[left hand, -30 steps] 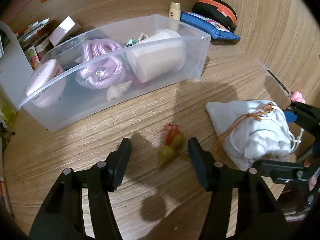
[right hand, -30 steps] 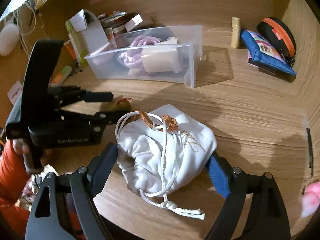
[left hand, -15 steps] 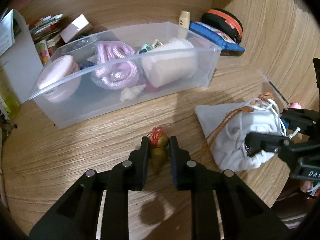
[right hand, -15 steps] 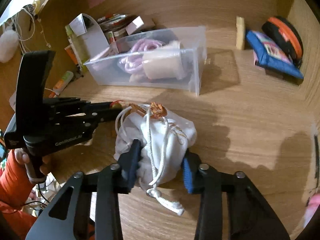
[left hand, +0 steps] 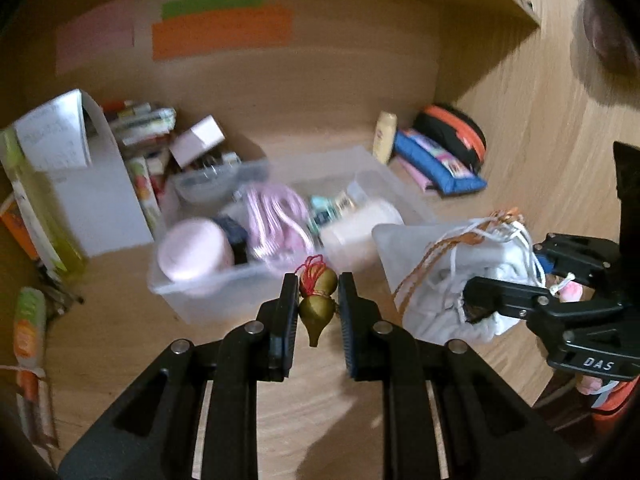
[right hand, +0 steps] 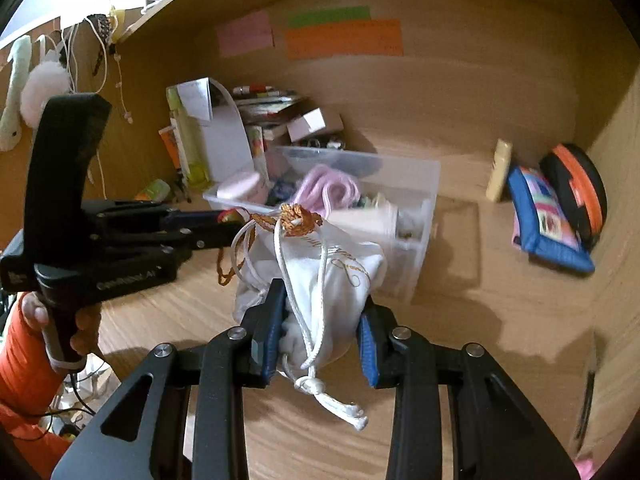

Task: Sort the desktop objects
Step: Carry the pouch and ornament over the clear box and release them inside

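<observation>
- The left gripper (left hand: 318,300) is closed narrowly on a small olive-gold gourd charm (left hand: 316,314) with a red tassel cord (left hand: 311,270) at its neck; the charm hangs between the two pads, pointed end down, clear of the wooden desktop (left hand: 320,400).
- The right gripper (right hand: 322,336) is clamped on a white drawstring pouch (right hand: 340,272); its blue-padded fingers (right hand: 368,354) press into the cloth on both sides.
- The pouch is raised off the desk, with its white cord (right hand: 320,360) dangling down to a knotted end and an orange braided cord (right hand: 298,220) bunched at its mouth.
- In the left wrist view the pouch (left hand: 452,272) sits to the right of the charm, pinched in the right gripper (left hand: 500,300).
- In the right wrist view the left gripper (right hand: 228,228) reaches in from the left, its tips just beside the pouch's mouth.
- Beyond both grippers stands a clear plastic bin (left hand: 208,292) on the desk. It holds a pink round case (left hand: 192,250), a coil of pale pink rope (left hand: 276,220) and a white roll (left hand: 360,228).
- At the back right lie a blue zip pouch (left hand: 440,168), a black-and-orange case (left hand: 456,136) and a small cream bottle (left hand: 385,136).
- To the bin's left is a white file holder (left hand: 100,200) with papers and boxes.
- Coloured sticky notes (left hand: 220,30) are on the back panel.
</observation>
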Tool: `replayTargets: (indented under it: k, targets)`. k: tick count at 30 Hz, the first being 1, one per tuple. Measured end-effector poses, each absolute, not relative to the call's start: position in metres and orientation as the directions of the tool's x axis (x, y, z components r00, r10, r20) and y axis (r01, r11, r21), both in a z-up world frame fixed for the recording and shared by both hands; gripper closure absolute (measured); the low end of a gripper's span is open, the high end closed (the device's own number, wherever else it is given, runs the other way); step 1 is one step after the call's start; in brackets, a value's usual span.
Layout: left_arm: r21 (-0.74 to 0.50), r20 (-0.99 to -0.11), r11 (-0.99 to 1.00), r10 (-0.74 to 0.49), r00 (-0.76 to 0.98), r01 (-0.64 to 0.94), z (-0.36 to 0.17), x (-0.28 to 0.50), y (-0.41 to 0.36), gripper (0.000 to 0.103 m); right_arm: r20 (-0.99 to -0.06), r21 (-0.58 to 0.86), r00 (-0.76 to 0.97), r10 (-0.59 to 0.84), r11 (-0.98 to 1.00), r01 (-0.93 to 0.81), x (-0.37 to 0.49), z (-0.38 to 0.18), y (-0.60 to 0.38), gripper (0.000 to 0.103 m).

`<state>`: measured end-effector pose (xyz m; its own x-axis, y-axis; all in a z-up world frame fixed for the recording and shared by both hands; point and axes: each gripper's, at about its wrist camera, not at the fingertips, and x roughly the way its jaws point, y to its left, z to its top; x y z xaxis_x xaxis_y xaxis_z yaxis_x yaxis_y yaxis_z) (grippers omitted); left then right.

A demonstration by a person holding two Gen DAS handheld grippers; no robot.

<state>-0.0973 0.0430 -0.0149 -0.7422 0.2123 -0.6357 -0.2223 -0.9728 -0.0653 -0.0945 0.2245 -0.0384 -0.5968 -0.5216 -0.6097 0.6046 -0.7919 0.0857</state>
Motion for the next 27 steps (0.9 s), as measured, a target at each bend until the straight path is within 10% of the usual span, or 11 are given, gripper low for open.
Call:
replayTargets:
  k: [27]
  targets:
    - [-0.081, -0.672, -0.988, 0.151, -0.725, -0.131, -0.011, -0.217, -0.004, 0.084, -0.582, 0.047, -0.649, -0.49, -0.817, 0.575, -0.219, -0.021, 0.162, 0.073]
